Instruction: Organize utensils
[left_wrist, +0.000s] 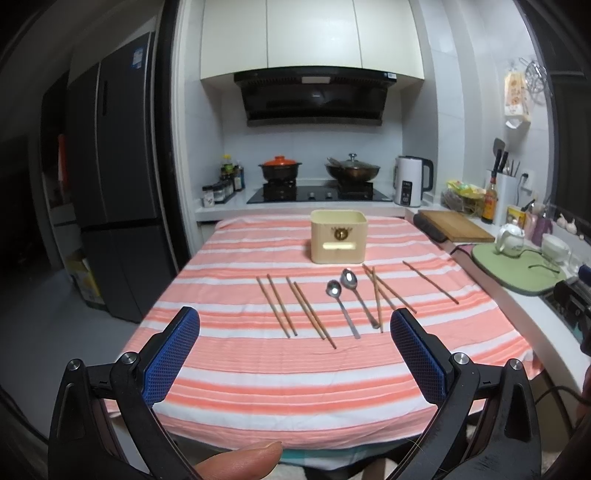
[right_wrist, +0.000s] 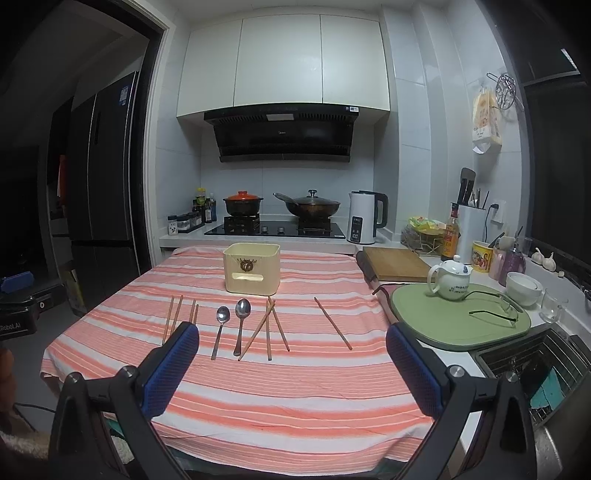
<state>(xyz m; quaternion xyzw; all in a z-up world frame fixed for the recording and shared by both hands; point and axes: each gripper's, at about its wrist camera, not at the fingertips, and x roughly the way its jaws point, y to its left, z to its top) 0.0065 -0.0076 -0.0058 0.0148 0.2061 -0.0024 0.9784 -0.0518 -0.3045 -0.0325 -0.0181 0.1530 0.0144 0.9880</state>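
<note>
A cream utensil box (left_wrist: 338, 236) (right_wrist: 252, 268) stands at the far middle of the striped tablecloth (left_wrist: 295, 376). In front of it lie two metal spoons (left_wrist: 341, 306) (right_wrist: 231, 330) and several wooden chopsticks (left_wrist: 295, 310) (right_wrist: 269, 328), with one lone chopstick (left_wrist: 430, 281) (right_wrist: 332, 323) to the right. My left gripper (left_wrist: 294, 325) is open and empty, held above the near side of the table. My right gripper (right_wrist: 292, 341) is open and empty, also held back from the utensils.
A wooden cutting board (right_wrist: 397, 264), a green mat (right_wrist: 458, 325) with a teapot (right_wrist: 448, 278) and glasses, and bowls stand on the counter at the right. A sink (right_wrist: 535, 369) is at the near right. Stove, pots and kettle (right_wrist: 365, 218) are behind the table.
</note>
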